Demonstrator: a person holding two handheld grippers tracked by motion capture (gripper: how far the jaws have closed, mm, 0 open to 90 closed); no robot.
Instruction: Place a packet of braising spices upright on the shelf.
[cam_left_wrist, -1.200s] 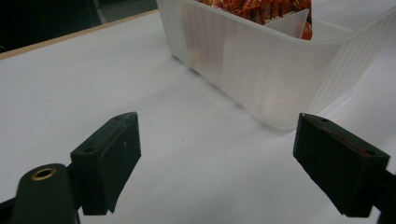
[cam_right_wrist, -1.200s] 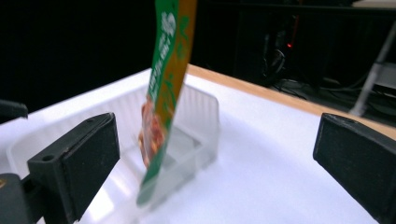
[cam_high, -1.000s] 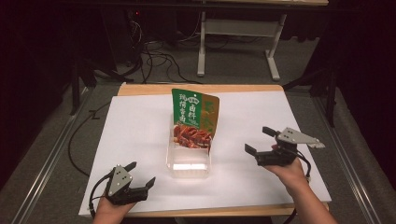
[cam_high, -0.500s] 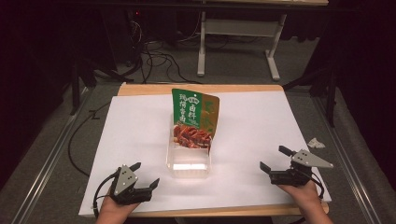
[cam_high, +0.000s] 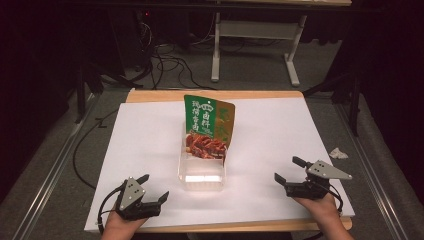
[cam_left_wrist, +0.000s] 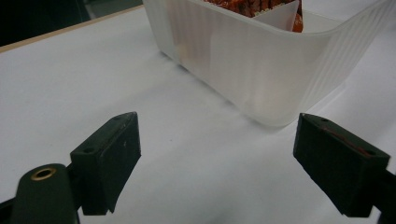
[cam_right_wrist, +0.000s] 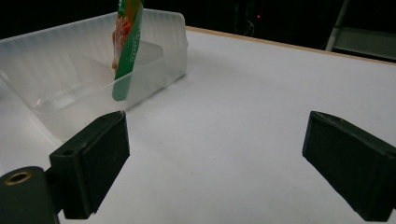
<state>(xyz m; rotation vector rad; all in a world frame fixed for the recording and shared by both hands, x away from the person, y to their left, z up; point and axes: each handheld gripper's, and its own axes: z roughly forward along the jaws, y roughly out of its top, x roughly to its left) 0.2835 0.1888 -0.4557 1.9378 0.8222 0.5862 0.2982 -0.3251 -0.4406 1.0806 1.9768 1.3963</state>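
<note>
A clear plastic tub (cam_high: 202, 180) stands mid-table on the white sheet (cam_high: 280, 130). A green snack pouch (cam_high: 206, 127) with a picture of red meat leans upright in its far end. My left gripper (cam_high: 154, 187) rests open near the front left edge, left of the tub. My right gripper (cam_high: 289, 170) rests open near the front right edge, right of the tub. In the left gripper view the tub (cam_left_wrist: 261, 60) sits just beyond the spread jaws. From the right gripper view I see the tub (cam_right_wrist: 79, 84) and pouch (cam_right_wrist: 126, 51) off to the left.
The white sheet covers a wooden table (cam_high: 150, 95). A crumpled scrap (cam_high: 338, 153) lies on the floor right of the table. Cables (cam_high: 165, 60) and a white frame's legs (cam_high: 255, 45) are on the floor behind.
My right gripper has drawn back from beside the tub to the front right edge and lowered. The left gripper has shifted slightly right and stays open.
</note>
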